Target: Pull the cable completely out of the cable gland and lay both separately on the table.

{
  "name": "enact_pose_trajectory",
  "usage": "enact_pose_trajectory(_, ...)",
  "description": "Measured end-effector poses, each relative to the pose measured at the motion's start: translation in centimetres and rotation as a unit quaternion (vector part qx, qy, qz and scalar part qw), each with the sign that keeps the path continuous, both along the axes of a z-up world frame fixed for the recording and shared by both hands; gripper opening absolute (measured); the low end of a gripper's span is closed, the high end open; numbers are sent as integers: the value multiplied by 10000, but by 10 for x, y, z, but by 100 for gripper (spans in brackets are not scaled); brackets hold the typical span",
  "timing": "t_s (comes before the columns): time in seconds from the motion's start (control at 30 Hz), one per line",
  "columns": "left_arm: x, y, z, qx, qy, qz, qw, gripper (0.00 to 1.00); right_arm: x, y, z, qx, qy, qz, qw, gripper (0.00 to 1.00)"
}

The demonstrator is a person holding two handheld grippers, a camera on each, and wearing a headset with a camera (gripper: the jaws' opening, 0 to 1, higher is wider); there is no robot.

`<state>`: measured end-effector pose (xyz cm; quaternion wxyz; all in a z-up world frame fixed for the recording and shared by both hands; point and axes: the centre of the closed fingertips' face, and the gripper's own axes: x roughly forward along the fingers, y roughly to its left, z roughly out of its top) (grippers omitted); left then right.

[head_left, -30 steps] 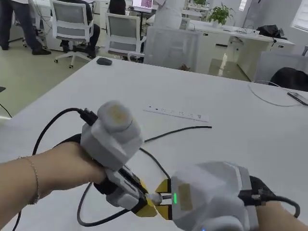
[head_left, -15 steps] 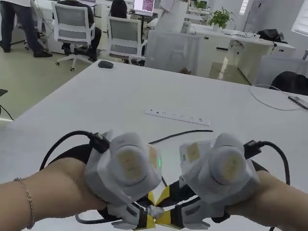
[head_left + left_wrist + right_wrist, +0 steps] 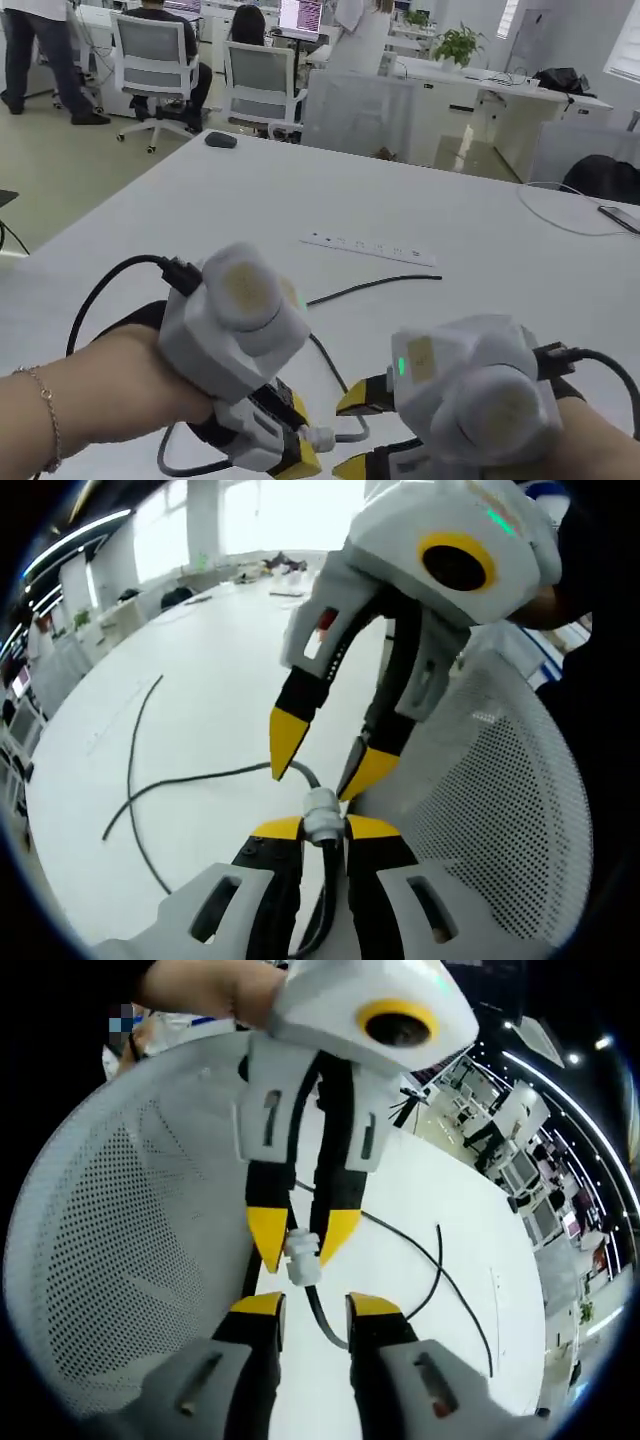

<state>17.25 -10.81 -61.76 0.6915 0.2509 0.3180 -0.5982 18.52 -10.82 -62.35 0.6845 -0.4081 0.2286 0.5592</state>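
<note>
My left gripper (image 3: 305,450) is shut on the white cable gland (image 3: 319,438) low over the table's near edge. In the left gripper view its yellow jaws (image 3: 323,828) pinch the gland (image 3: 322,815). A black cable (image 3: 375,284) leaves the gland and runs across the white table (image 3: 480,270). My right gripper (image 3: 355,430) stands open just right of the gland. In the right gripper view (image 3: 315,1305) the cable (image 3: 322,1322) passes between its parted jaws, untouched, with the gland (image 3: 303,1255) just beyond them.
A white power strip (image 3: 368,248) lies mid-table and a dark mouse (image 3: 220,140) at the far edge. A phone (image 3: 622,218) and a thin white cable sit far right. A white mesh chair back (image 3: 500,780) is close below the grippers. Office chairs and people stand behind.
The right gripper, close against the gland half a second ago, has drawn back to the right with its jaws parted. The left gripper still holds the gland.
</note>
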Motion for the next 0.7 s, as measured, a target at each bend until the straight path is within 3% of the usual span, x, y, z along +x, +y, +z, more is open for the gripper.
enact_pose_trajectory(0.1, -1, -3, 2, 45, -124, -17, 9999, 16, -3, 0, -3, -26, 74, -30, 10000, 6)
enact_pose_trajectory(0.2, 1, 3, -2, 201, -156, -6, 9997, 16, 2, -12, -10, -211, -44, -161, 9996, 5)
enact_pose_trajectory(0.33, 5, 14, -5, 349, -220, 66, 9991, 16, 10, -34, -11, -57, -31, -596, 9982, 5)
enact_pose_trajectory(0.5, 12, 32, -14, 721, -397, 110, 9965, 16, 20, -67, -21, -177, -32, -1047, 9943, 4)
enact_pose_trajectory(0.7, 13, 40, -18, 842, -383, 138, 9956, 16, 25, -100, -38, -347, 29, -1410, 9894, 5)
